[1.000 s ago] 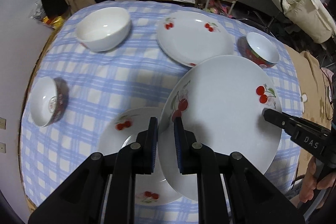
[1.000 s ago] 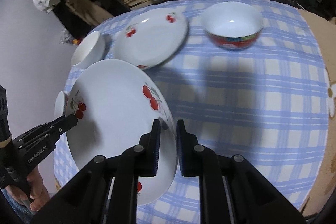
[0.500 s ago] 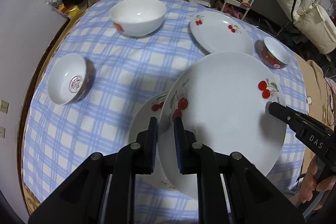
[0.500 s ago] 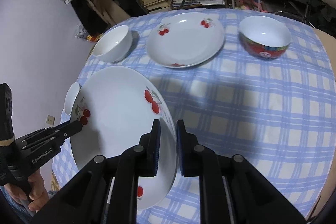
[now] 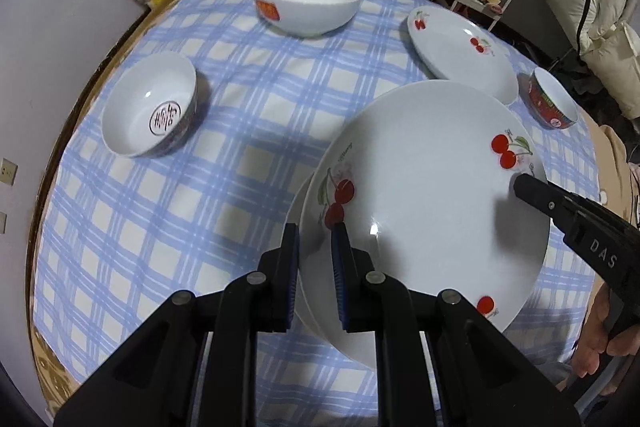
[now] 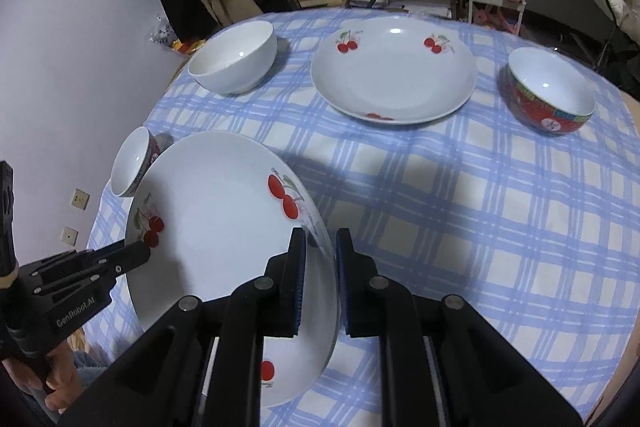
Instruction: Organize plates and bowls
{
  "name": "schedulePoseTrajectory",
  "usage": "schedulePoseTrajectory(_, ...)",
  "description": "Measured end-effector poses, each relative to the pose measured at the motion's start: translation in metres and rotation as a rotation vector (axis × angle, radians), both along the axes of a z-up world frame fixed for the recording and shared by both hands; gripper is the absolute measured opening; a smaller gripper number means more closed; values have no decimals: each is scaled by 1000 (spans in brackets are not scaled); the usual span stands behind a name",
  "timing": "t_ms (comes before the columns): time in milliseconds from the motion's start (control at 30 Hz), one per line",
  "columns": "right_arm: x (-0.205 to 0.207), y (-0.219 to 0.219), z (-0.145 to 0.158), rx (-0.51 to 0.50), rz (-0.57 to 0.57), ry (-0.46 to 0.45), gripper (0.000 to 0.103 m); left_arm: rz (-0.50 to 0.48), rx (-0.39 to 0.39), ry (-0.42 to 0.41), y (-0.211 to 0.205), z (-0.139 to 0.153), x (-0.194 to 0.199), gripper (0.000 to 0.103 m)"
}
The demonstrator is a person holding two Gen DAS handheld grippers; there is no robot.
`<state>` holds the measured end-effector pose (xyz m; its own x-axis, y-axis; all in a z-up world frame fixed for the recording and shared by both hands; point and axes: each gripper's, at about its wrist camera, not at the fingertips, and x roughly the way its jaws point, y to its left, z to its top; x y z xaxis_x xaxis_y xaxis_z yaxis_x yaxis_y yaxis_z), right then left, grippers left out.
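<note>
Above the lower plate (image 5: 298, 205), both tongs (image 5: 315, 253) (image 6: 321, 259) still pinch the cherry plate (image 5: 424, 195), now nearly covering it.

Three cherry-patterned plates are in view: a large held plate (image 5: 432, 195), a second plate (image 5: 298, 211) whose edge peeks out just beneath it, and a far plate (image 5: 460, 55). There are three bowls: a plain white bowl (image 5: 308, 3), a white bowl with a printed emblem (image 5: 150, 109) and a red-sided bowl (image 5: 554, 105).

Cherry-printed white plate (image 5: 424, 187) held tilted above table.
</note>
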<state>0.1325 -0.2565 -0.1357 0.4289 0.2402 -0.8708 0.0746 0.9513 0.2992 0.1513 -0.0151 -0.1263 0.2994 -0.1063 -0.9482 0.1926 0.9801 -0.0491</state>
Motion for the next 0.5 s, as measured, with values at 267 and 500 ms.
schedulePoseTrajectory(267, 3, 10, -28, -22, 38, 73, 17, 28, -1, 49, 6, -19, 2, 15)
schedulePoseTrajectory(500, 6, 24, -32, -97, 70, 65, 18, 49, 18, 67, 8, -28, 4, 15)
